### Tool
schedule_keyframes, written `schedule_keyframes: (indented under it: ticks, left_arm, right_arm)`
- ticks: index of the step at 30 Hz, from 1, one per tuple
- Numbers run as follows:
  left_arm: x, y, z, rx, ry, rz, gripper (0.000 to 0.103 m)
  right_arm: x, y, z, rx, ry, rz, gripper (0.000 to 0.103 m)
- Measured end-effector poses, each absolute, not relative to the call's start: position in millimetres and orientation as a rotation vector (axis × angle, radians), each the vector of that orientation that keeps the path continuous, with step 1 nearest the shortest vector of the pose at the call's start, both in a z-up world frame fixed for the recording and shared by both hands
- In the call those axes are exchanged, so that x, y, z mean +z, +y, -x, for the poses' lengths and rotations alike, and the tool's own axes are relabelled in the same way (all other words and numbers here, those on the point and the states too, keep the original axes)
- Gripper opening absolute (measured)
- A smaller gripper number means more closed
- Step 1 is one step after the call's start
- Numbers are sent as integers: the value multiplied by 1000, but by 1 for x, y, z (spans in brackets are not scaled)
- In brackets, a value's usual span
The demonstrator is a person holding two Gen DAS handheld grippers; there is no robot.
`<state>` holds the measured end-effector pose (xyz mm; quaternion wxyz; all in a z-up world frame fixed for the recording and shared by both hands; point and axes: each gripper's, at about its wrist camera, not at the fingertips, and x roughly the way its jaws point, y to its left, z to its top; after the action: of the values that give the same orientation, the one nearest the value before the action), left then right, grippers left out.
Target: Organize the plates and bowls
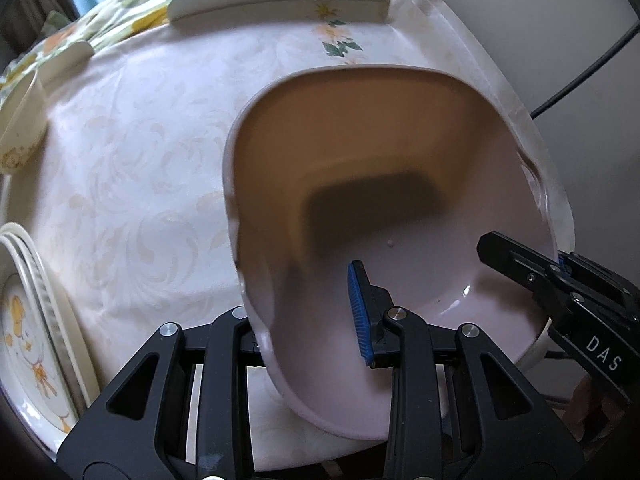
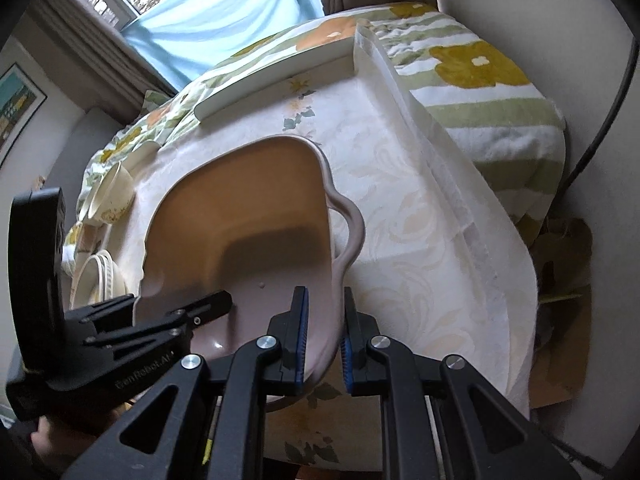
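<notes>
A large pale pink baking dish with wavy handles sits tilted over the white tablecloth. My left gripper is shut on its left wall, one blue-padded finger inside, the other hidden outside. My right gripper is shut on the dish's right rim, one finger on each side; it also shows in the left wrist view. The left gripper shows in the right wrist view.
A stack of cream plates with a yellow print stands at the left, also in the right wrist view. A cream bowl lies on its side. A flat rectangular plate lies at the far edge.
</notes>
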<state>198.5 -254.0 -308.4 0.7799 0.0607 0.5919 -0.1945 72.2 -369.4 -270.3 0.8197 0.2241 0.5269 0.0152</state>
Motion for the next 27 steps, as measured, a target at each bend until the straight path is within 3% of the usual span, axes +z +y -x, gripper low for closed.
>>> schedule_keyframes:
  ticks: [6,8,10,19,27]
  left_arm:
    - [-310,-260,-201,-425,1275,-157,32]
    - [-310,-261,-199,-443,1278,-153,43]
    - [-310,-263,-198,-421,1272,-174,77]
    - [-295,-243,-194,-398,1252,-133,79]
    - [-224,-204,-168,-317,1136,-135,79]
  right_arm:
    - [-278,-374,-71,23,1130,-561,16]
    - [-280,-374,-71,20,1135,-570,18]
    - [-280,-373,-71,20,1135,-574,18]
    - [-264,-383,-64,-8,1102,-578,25]
    - [-200,-383,-45,-22,1020,-472,25]
